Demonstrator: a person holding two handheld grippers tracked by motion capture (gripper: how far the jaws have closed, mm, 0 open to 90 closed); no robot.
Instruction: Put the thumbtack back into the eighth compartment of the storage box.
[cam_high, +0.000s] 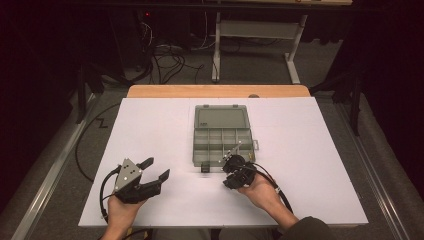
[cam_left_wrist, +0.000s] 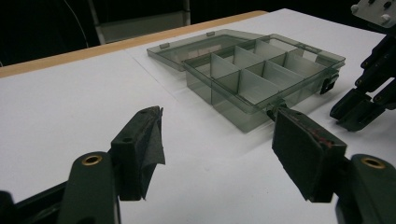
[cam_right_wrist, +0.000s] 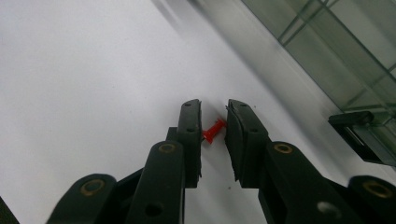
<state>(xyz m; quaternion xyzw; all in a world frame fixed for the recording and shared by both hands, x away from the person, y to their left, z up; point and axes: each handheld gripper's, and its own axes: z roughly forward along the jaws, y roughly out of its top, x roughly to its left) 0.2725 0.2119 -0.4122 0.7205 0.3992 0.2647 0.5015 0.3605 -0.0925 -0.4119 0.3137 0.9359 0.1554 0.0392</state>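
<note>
A small red push pin (cam_right_wrist: 214, 131) sits between the two jaws of the right gripper (cam_right_wrist: 214, 140), just above the white table top (cam_right_wrist: 84, 70). In the right gripper view the jaws stand narrow, and the pin spans the slot between them: its broad end meets the left pad (cam_right_wrist: 196, 140), its slim end reaches the right pad (cam_right_wrist: 232, 135), so the pin looks pinched crosswise. In the high view the pin is too small to make out; there the right gripper (cam_high: 231, 172) lies in the person's right hand (cam_high: 262, 192) just in front of the near edge of the grey compartment box (cam_high: 221, 135), beside a small dark latch piece (cam_high: 205, 168).

The box stands open, its lid (cam_high: 221, 118) folded flat away from the person. The left gripper view looks across its divided cells (cam_left_wrist: 261, 79), which appear bare, and catches the right gripper (cam_left_wrist: 369, 93) at the far right, close to the box's corner.

The left gripper (cam_high: 152, 172), well apart from the box near the table's front left, has its jaws spread wide with nothing between them; its pads (cam_left_wrist: 149, 149) hang over bare white surface.
</note>
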